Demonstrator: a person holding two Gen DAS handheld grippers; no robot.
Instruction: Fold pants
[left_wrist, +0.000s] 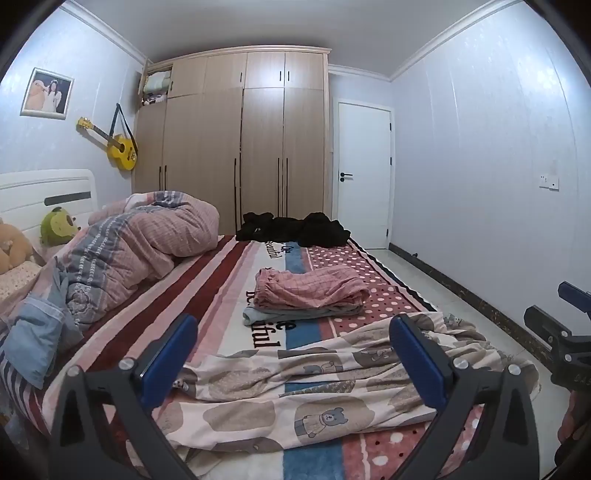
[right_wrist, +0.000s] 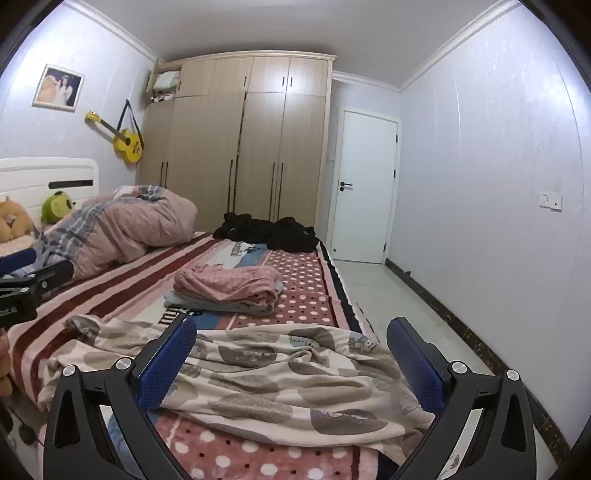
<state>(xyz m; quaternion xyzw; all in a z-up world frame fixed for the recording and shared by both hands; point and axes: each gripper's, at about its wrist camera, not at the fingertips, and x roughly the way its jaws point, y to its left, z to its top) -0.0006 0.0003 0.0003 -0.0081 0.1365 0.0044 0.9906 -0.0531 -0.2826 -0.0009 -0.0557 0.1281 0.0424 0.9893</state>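
Observation:
Cream pants with a grey bear print (left_wrist: 317, 391) lie crumpled across the near end of the bed; they also show in the right wrist view (right_wrist: 280, 380). My left gripper (left_wrist: 291, 354) is open and empty, its blue pads spread just above the pants. My right gripper (right_wrist: 291, 354) is open and empty too, hovering over the pants near the bed's right edge. The right gripper's black frame (left_wrist: 561, 332) shows at the right of the left wrist view. The left gripper's frame (right_wrist: 26, 280) shows at the left of the right wrist view.
A folded stack with pink checked pants on top (left_wrist: 310, 291) sits mid-bed. Black clothes (left_wrist: 295, 229) lie at the far end. A bunched pink duvet (left_wrist: 147, 243) and plush toys (left_wrist: 55, 225) lie left. Floor (left_wrist: 461, 317) runs along the right, wardrobe (left_wrist: 236, 140) and door beyond.

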